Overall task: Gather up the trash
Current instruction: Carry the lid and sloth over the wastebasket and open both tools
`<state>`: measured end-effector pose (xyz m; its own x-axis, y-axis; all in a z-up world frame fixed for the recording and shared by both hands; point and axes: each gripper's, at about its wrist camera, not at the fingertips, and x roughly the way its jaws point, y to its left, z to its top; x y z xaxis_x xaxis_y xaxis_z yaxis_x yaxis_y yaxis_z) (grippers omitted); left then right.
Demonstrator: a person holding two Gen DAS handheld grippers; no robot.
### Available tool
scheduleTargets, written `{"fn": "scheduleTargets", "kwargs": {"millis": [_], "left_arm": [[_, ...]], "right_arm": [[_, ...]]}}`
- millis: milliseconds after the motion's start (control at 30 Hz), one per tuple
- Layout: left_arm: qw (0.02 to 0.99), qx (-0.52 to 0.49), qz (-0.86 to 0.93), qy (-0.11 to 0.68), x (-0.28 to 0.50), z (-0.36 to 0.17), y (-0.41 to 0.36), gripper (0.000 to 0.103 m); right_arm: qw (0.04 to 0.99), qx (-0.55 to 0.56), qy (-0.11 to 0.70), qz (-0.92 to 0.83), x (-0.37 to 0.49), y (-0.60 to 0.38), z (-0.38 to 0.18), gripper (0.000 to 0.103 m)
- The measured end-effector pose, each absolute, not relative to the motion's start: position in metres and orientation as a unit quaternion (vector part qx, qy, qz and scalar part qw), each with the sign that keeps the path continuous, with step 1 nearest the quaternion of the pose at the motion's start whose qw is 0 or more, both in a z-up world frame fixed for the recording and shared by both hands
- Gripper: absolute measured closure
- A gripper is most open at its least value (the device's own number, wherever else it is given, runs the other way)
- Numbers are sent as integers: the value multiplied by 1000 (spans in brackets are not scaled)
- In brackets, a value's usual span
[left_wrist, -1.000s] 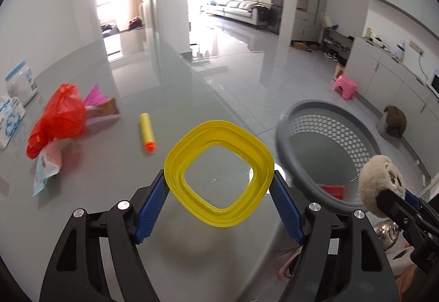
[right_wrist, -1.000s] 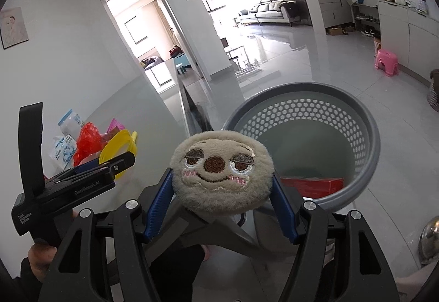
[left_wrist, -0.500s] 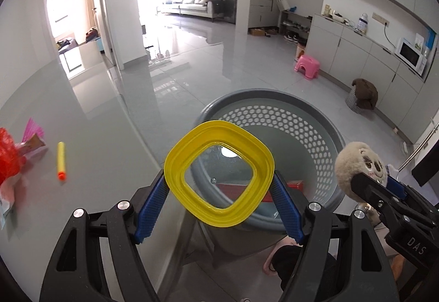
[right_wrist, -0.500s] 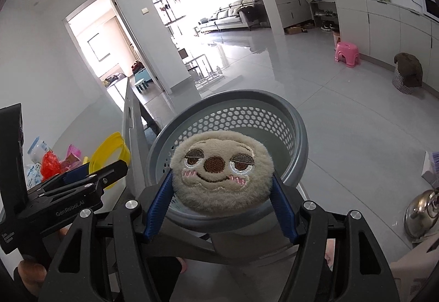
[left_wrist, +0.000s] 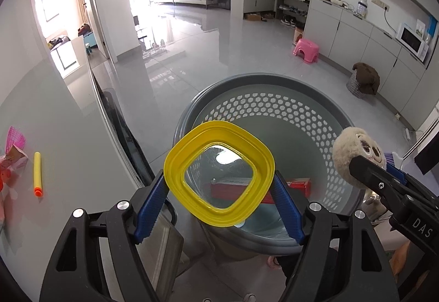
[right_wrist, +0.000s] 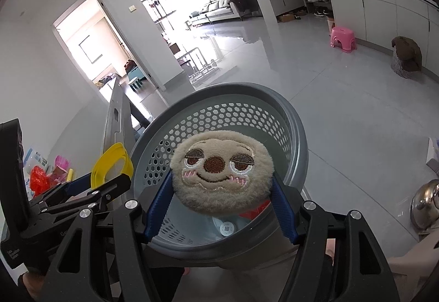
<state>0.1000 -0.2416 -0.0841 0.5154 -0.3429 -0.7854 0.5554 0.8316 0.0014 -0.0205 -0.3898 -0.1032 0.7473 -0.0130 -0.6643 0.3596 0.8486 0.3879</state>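
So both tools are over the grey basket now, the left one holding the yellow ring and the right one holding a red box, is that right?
Not quite. The right tool holds a plush sloth face, not a red box; the right wrist view shows it clamped between the blue pads. A red box lies inside the grey basket. The rest stands: the left tool holds the yellow ring over the basket.

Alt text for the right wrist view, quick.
Right gripper grips a round plush sloth face above a grey perforated basket. At left, the left gripper holds a yellow ring.
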Motion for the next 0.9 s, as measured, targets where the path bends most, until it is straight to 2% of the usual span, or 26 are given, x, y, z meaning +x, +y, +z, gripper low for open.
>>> {"fn": "scheduleTargets", "kwargs": {"millis": [367,433,500,567,900], "left_arm": [[861,126,-260,419,98,-82,-234,28],[861,126,-259,419,98,-82,-232,27],[862,125,-258,419,98,-81,-231,27],[862,124,-256,419,99,-80,-229,23],[864,121,-251,420,98,-76,-224,21]], "right_arm": [[900,256,338,-101,-16,-384,-106,37],[901,254,336,-100,-15,-383,-105,35],[903,255,332,-96,-16,-382,-104,26],[906,255,325,-92,-17,-384,-102,23],[905,265,321,-94,-22,-384,-100,22]]}}
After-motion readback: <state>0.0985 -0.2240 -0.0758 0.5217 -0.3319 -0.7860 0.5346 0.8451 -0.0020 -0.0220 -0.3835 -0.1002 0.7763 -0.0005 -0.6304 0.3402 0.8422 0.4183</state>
